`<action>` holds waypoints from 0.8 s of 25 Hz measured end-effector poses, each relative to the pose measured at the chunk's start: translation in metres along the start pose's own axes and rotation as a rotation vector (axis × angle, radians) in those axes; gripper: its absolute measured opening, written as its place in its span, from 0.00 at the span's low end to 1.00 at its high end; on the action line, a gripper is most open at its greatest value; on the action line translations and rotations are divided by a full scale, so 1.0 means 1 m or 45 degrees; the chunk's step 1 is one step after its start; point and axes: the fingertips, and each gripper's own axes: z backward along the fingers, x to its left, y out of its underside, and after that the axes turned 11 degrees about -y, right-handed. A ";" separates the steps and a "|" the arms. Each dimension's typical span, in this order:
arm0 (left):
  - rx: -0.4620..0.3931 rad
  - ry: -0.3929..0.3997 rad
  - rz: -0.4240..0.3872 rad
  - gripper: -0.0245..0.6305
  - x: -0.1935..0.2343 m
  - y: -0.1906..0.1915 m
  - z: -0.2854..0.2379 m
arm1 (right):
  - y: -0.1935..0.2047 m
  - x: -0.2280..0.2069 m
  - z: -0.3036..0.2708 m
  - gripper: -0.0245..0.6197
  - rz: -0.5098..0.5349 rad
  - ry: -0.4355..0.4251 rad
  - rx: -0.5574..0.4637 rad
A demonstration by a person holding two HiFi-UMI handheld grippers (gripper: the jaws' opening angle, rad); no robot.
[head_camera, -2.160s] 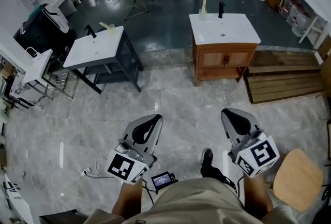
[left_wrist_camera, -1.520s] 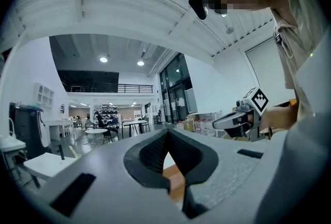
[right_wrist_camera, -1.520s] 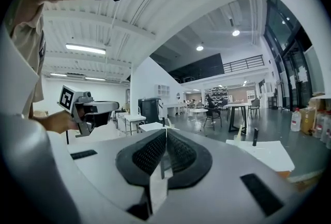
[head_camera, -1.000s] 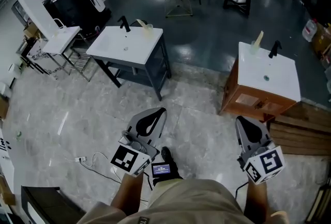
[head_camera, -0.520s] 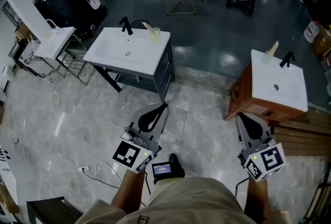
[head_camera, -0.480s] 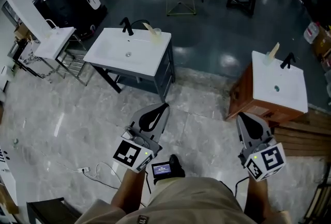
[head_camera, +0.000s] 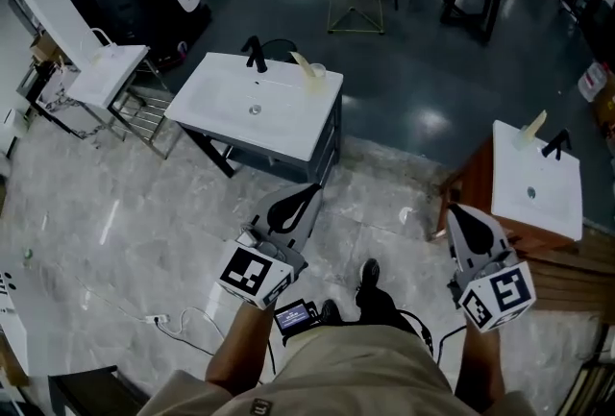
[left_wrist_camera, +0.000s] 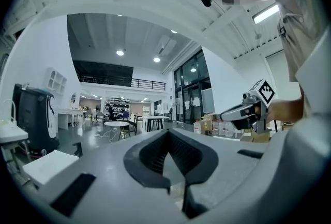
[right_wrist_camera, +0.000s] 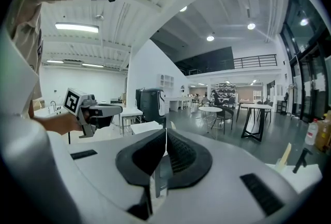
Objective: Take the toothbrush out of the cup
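The toothbrush [head_camera: 306,66] is seen leaning in the cup [head_camera: 317,74] at the far right corner of the white basin surface [head_camera: 226,111], while the left gripper [head_camera: 306,195] and right gripper [head_camera: 455,214] are held short of it, jaws pressed together, empty.

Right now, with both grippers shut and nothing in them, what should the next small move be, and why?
Probably step closer to the white sink on the dark stand. The cup with the toothbrush stands at its far right corner, well beyond the left gripper and the right gripper, which are both shut and empty above the floor.
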 end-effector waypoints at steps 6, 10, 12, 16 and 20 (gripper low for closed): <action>0.067 -0.096 0.016 0.05 0.060 0.035 -0.060 | 0.009 -0.053 -0.082 0.05 -0.023 -0.062 0.001; 0.108 -0.169 0.023 0.05 0.102 0.057 -0.114 | 0.013 -0.096 -0.141 0.05 -0.027 -0.141 0.011; 0.123 -0.208 0.023 0.05 0.128 0.070 -0.151 | 0.016 -0.125 -0.170 0.05 -0.031 -0.162 0.022; 0.167 -0.284 0.055 0.05 0.188 0.099 -0.230 | 0.024 -0.181 -0.228 0.05 -0.056 -0.198 0.083; 0.223 -0.345 0.102 0.05 0.247 0.141 -0.305 | 0.045 -0.221 -0.281 0.05 -0.093 -0.231 0.153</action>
